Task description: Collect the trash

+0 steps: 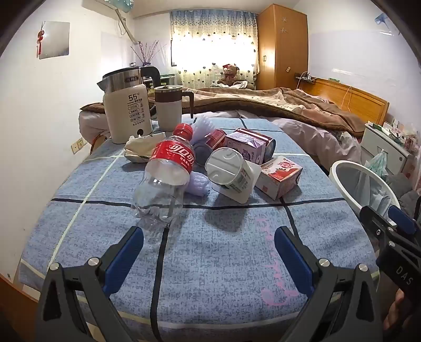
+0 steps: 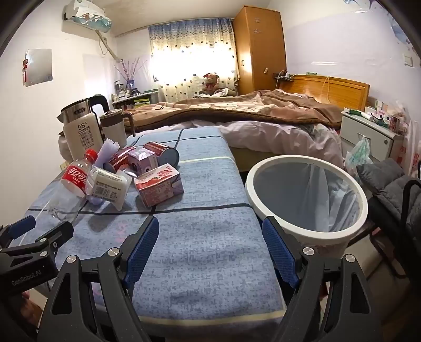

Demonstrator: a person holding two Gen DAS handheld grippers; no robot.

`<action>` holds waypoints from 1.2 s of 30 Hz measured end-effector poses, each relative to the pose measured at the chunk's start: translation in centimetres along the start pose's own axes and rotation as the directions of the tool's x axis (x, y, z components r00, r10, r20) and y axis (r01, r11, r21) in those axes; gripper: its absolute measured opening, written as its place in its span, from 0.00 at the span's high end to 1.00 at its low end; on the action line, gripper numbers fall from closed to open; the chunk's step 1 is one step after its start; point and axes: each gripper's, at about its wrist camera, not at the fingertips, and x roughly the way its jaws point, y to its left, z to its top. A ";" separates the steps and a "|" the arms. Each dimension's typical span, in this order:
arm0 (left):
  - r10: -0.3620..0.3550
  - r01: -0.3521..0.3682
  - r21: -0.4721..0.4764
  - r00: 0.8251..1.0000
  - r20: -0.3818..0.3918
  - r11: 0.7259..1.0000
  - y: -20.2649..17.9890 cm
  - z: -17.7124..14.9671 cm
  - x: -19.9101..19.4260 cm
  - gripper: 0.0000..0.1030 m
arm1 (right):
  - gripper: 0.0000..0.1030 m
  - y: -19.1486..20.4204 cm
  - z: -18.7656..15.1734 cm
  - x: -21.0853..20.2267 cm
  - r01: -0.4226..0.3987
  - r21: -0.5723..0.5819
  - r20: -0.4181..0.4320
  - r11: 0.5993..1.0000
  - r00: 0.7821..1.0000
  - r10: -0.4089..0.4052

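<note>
We're looking at one cola bottle (image 1: 168, 168), two cartons (image 1: 280, 176), two red cans (image 2: 160, 152), one yoghurt cup (image 1: 231, 171) and one bin (image 2: 307, 200) sitting at three o'clock.

Home bedroom. Bed (image 2: 263, 123) with rumpled brown blanket (image 2: 236, 110) and wooden headboard (image 2: 329, 89) ahead of the tongs, right of centre. Tall wooden wardrobe (image 2: 259, 47) at the far wall, curtained window (image 2: 193, 60) left of it, teddy bear (image 2: 211, 83) below it. Air conditioner (image 2: 86, 17) high up left. White nightstand (image 2: 368, 131) far right, cluttered on top. Electric kettle (image 1: 126, 105) and lidded mug (image 1: 169, 105) ahead left on a blue checked cloth (image 1: 210, 250).
</note>
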 end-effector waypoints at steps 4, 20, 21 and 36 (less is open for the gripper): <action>0.004 -0.004 0.004 1.000 0.003 1.000 -0.2 -0.2 -0.2 0.02 | 0.21 0.2 -0.1 0.1 -0.006 -0.003 0.003 1.000 1.000 0.006; 0.002 -0.002 0.012 1.000 -0.004 1.000 -0.5 0.1 -0.2 0.02 | 0.21 -0.2 0.1 -0.5 0.027 -0.014 0.005 1.000 1.000 -0.027; 0.002 -0.002 0.012 1.000 -0.003 1.000 -0.5 0.1 -0.2 0.02 | 0.21 -0.1 0.1 -0.5 0.028 -0.013 0.005 1.000 1.000 -0.028; 0.003 -0.003 0.011 1.000 -0.005 1.000 -0.3 0.2 -0.2 0.02 | 0.21 -0.6 0.0 -0.6 0.033 -0.009 0.009 0.999 0.999 -0.033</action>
